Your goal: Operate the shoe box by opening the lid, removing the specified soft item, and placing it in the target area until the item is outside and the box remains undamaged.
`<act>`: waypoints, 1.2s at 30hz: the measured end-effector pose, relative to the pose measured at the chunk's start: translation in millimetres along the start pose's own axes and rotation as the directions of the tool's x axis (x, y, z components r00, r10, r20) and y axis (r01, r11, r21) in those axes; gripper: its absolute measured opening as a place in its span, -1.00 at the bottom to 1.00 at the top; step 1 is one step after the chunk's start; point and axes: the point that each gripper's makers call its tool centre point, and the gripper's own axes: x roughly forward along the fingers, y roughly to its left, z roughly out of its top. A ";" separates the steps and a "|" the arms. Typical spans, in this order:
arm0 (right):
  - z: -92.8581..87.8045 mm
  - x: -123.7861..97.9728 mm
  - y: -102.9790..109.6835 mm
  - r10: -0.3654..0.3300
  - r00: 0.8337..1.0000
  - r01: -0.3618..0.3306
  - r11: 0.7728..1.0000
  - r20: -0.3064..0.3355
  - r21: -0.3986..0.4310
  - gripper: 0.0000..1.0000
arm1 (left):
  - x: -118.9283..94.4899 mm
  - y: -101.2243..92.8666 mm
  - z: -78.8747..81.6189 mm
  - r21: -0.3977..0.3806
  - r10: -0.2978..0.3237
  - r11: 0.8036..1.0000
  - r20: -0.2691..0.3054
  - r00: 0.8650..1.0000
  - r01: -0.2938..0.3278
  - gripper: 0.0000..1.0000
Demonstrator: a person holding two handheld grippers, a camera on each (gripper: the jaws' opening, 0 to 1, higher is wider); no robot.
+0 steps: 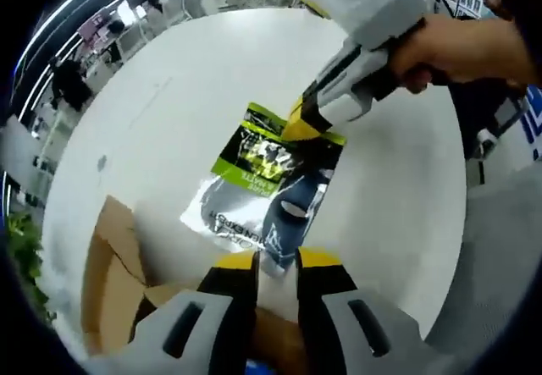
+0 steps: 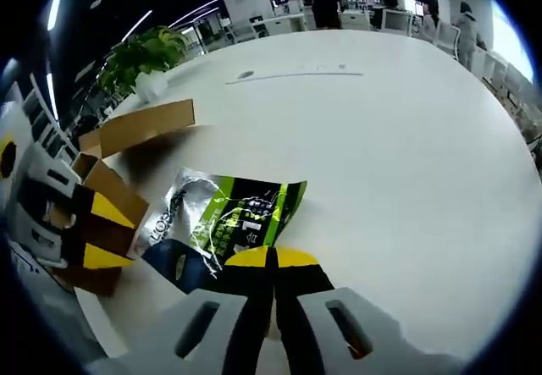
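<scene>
In the left gripper view our left gripper (image 1: 276, 267) has its yellow-tipped jaws pinched on the near, dark edge of the soft packet (image 1: 269, 184), a glossy bag with a green printed panel that lies out on the white table (image 1: 169, 104). The right gripper (image 1: 306, 121) reaches in from the upper right, held by a hand (image 1: 461, 49), and its tip grips the packet's far green edge. The open cardboard shoe box (image 1: 114, 278) sits just beside our jaws at lower left, its flap raised, so the packet is already outside it. In the right gripper view the right gripper (image 2: 273, 261) has its jaws drawn together on the green edge of the packet (image 2: 224, 223), and the left gripper (image 2: 80, 223) shows at the left, in front of the box (image 2: 135, 129). We judge the step in hand to be laying the packet down in the target area, whose limits we cannot make out. To do it well, we should keep both grips level so the bag stays flat, lower it well apart from the box flap, and release one gripper at a time without dragging the bag back against the cardboard.
</scene>
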 end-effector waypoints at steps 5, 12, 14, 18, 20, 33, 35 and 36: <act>-0.5 -0.8 0.5 -0.003 1.000 0.003 1.000 0.000 -0.014 -1.00 | -10.5 -5.0 9.5 -0.103 -0.045 0.993 0.079 0.996 0.053 -0.66; 0.4 -1.4 -1.2 -0.007 1.000 0.007 0.999 0.012 -0.048 -0.97 | -24.1 -4.5 6.7 -0.121 -0.039 0.991 0.114 0.993 0.052 -0.64; 2.1 -1.7 -2.8 -0.013 1.000 0.015 0.998 0.025 -0.058 -0.93 | -27.6 -4.4 6.3 -0.130 -0.041 0.990 0.124 0.991 0.057 -0.64; 4.0 -5.6 -2.3 -0.018 0.999 0.021 0.996 0.032 -0.081 -0.90 | -35.3 -1.4 3.9 -0.153 -0.035 0.987 0.144 0.989 0.057 -0.63; 5.0 -7.3 -2.6 -0.020 0.999 0.022 0.996 0.036 -0.084 -0.88 | -39.5 -0.4 2.8 -0.160 -0.032 0.986 0.153 0.988 0.056 -0.62; 5.3 -24.2 -0.3 -0.045 0.997 0.052 0.990 0.055 -0.130 -0.79 | -65.0 7.1 -8.6 -0.226 -0.011 0.972 0.214 0.977 0.060 -0.58; 4.9 -25.9 0.6 -0.049 0.997 0.056 0.990 0.055 -0.133 -0.79 | -67.1 7.8 -11.8 -0.231 -0.006 0.971 0.215 0.977 0.057 -0.57; 5.1 -27.7 1.8 -0.052 0.997 0.059 0.989 0.055 -0.137 -0.79 | -68.3 8.2 -13.5 -0.234 -0.002 0.971 0.216 0.976 0.054 -0.57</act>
